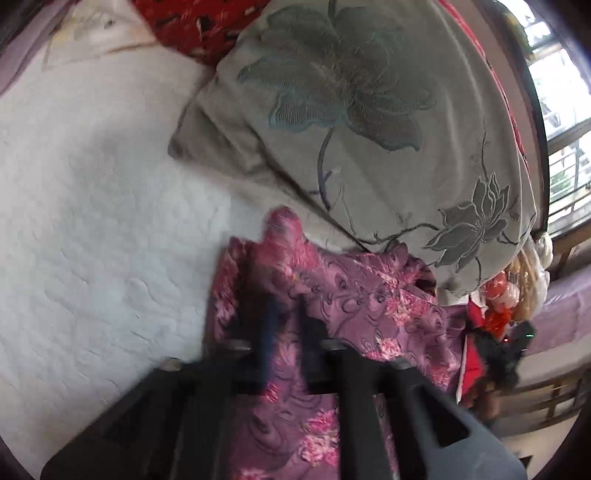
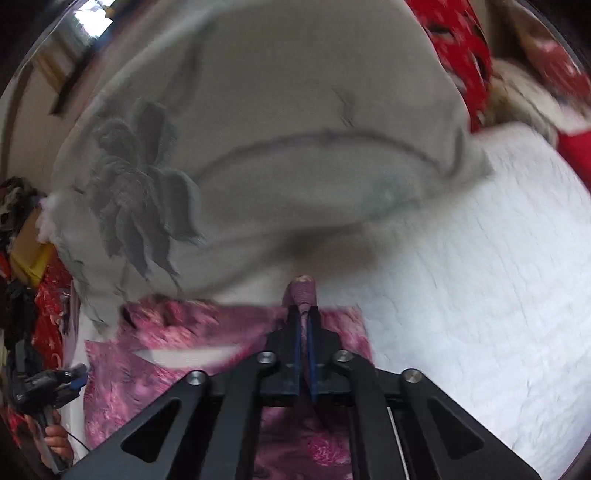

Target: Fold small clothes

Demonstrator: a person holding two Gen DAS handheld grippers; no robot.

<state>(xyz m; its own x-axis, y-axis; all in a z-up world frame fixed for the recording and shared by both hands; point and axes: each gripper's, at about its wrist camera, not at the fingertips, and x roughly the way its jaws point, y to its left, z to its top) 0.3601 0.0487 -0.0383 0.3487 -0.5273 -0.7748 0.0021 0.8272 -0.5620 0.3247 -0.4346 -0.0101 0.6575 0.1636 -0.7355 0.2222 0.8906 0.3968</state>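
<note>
A small purple garment with pink flowers (image 1: 354,295) lies on the white bed cover (image 1: 92,221) against a grey pillow. My left gripper (image 1: 286,314) is blurred; its fingers stand close together with the garment's fabric between them. In the right wrist view the same garment (image 2: 147,354) spreads below the pillow. My right gripper (image 2: 303,314) is shut on a bunched edge of the garment, which sticks out past the fingertips (image 2: 291,325). The other gripper (image 2: 48,384) shows at the far left, held by a hand.
A large grey pillow with embroidered flowers (image 1: 351,110) lies just beyond the garment; it also shows in the right wrist view (image 2: 258,147). Red patterned bedding (image 1: 199,26) is behind it. Clutter of red and black items (image 1: 498,332) sits off the bed's right side.
</note>
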